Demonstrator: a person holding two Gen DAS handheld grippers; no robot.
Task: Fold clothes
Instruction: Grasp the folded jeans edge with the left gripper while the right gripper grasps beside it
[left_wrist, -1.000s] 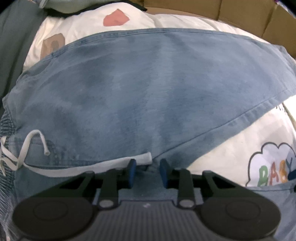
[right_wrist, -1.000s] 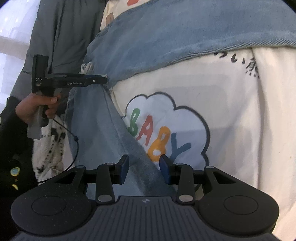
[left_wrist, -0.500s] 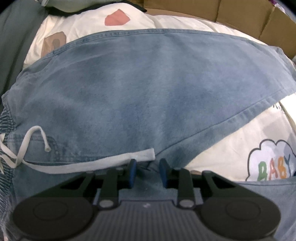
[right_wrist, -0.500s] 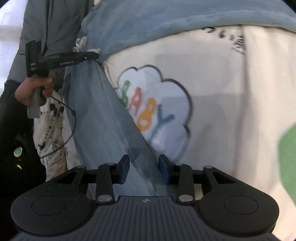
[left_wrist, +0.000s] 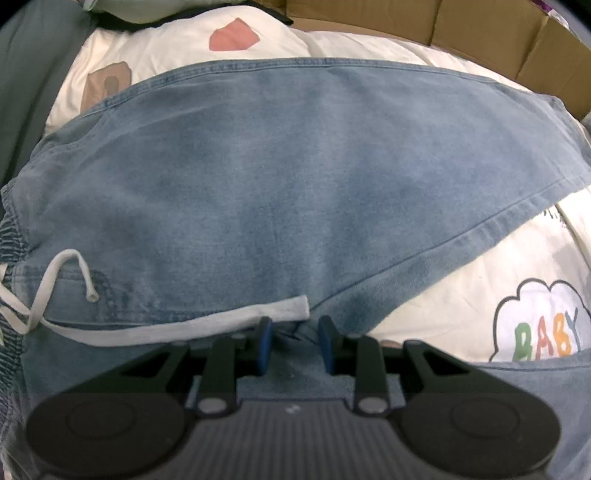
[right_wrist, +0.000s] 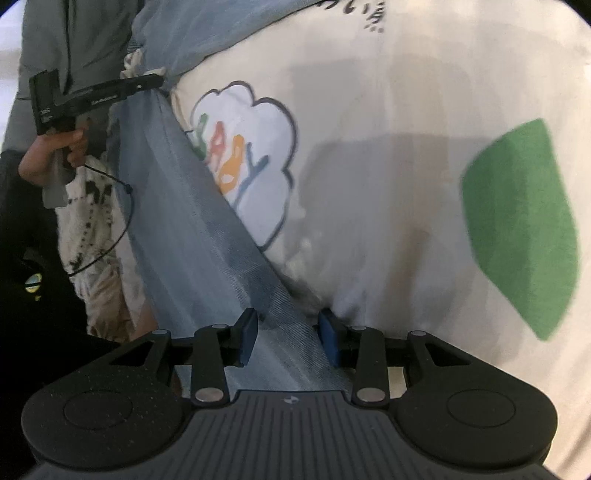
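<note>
Since a second ago: right gripper (right_wrist: 288, 341) has swung across the bedding, so the "BABY" cloud print (right_wrist: 245, 158) now sits up and left in its view and a green patch (right_wrist: 521, 225) has come in at right; the left wrist view is almost unchanged.
Far left, right wrist view: a person's hand (right_wrist: 50, 157) holds the left gripper (right_wrist: 157, 79) level, its tip buried in the bunched waist of the denim trousers (right_wrist: 192, 229).
Left gripper jaws (left_wrist: 295, 341): narrow, blue pads pinching a ridge of denim just below the white drawstring (left_wrist: 173, 326).
Drawstring: one flat end lies along the waist seam to the fingertips; a looped end curls free at the left edge.
Trousers, left wrist view (left_wrist: 295, 184): one leg spread broad and flat over the cream quilt (left_wrist: 461, 295), its hemmed edge running diagonally up to the right.
Second leg: drawn taut in a narrow band from the left gripper down to the right gripper.
Right gripper jaws: narrow, closed on the stretched denim, its right edge meeting the quilt at the right pad.
Open room: bare quilt lies right of the taut leg, out to the green patch.
Back edge: cardboard boxes (left_wrist: 480, 40) line the far side of the bed.
</note>
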